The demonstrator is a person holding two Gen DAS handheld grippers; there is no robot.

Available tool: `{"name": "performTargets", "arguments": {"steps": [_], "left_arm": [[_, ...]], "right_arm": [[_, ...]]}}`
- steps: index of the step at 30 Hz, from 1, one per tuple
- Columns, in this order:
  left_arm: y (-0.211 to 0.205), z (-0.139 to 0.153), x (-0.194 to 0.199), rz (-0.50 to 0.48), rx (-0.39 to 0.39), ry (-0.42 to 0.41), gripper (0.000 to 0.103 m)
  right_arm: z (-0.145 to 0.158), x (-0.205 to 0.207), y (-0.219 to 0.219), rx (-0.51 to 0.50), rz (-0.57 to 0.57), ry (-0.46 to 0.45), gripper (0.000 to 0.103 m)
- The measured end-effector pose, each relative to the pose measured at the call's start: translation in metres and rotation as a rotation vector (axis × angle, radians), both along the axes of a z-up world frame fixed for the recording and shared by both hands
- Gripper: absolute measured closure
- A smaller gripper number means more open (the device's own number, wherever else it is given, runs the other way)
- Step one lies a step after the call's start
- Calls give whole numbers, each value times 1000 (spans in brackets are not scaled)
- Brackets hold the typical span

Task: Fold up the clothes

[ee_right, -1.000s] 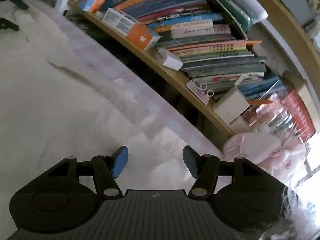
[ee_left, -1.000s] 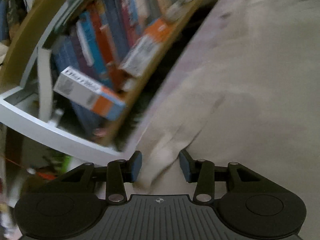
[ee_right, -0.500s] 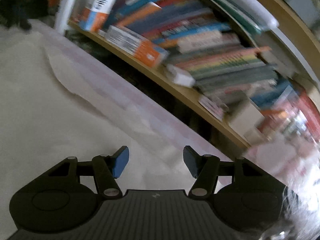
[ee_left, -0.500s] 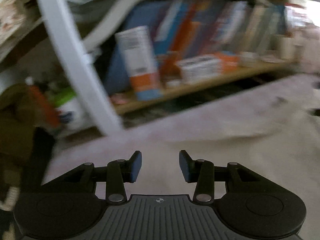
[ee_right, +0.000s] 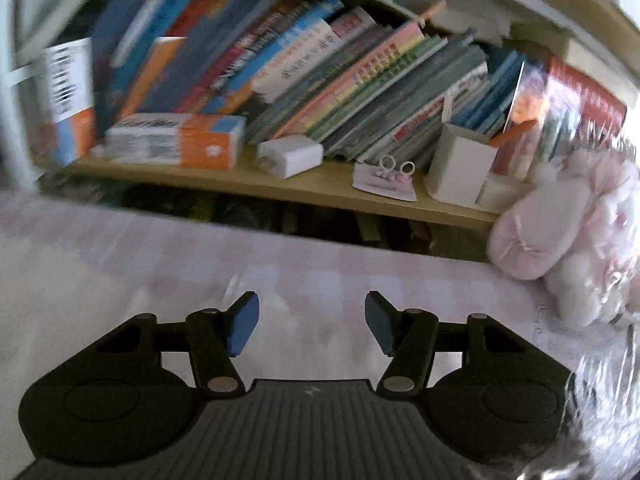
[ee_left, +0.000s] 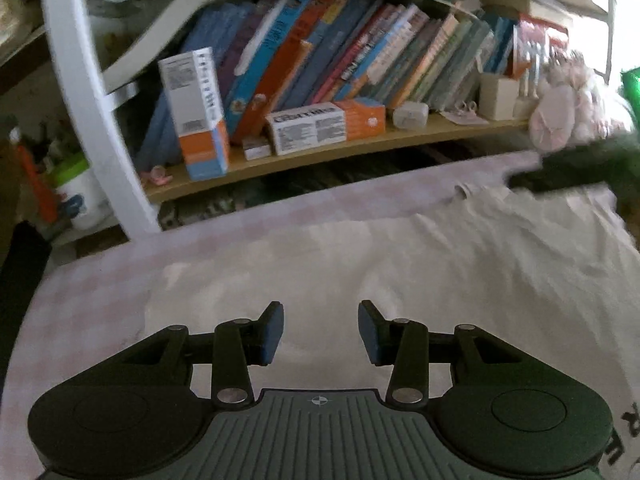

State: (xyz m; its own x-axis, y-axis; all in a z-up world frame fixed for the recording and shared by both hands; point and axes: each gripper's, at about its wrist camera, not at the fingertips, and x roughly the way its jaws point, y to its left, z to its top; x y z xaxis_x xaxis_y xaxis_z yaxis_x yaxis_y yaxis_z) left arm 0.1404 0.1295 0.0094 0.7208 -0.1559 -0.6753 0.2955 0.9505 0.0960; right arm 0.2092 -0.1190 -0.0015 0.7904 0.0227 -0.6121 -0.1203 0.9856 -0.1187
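A cream white garment (ee_left: 420, 272) lies spread flat on a pale pink checked bed sheet (ee_left: 92, 300), with dark printed letters at its lower right. My left gripper (ee_left: 320, 332) hovers above its near left part, open, nothing between its blue pads. In the right wrist view the same garment (ee_right: 52, 320) fills the lower left. My right gripper (ee_right: 312, 328) is open over the garment's edge and the checked sheet (ee_right: 360, 272), holding nothing. The other gripper shows as a dark blur (ee_left: 568, 168) at the garment's far right.
A wooden bookshelf (ee_left: 320, 152) full of leaning books (ee_right: 320, 72) and orange-and-white boxes (ee_left: 324, 124) runs along the far edge of the bed. A white frame post (ee_left: 92, 120) stands at left. A pink plush toy (ee_right: 568, 232) sits at right.
Both views have rolled back to level and risen away from the cloth. The fold of garment that lay between my left pads a second ago is gone from them.
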Motion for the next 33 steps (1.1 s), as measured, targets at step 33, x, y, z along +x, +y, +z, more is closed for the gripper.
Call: {"name": "performTargets", "arguments": {"steps": [33], "left_arm": [[59,-6,-155,203,-412,235,56]], "right_arm": [[-10,-254,-83,579,-345,337,45]]}}
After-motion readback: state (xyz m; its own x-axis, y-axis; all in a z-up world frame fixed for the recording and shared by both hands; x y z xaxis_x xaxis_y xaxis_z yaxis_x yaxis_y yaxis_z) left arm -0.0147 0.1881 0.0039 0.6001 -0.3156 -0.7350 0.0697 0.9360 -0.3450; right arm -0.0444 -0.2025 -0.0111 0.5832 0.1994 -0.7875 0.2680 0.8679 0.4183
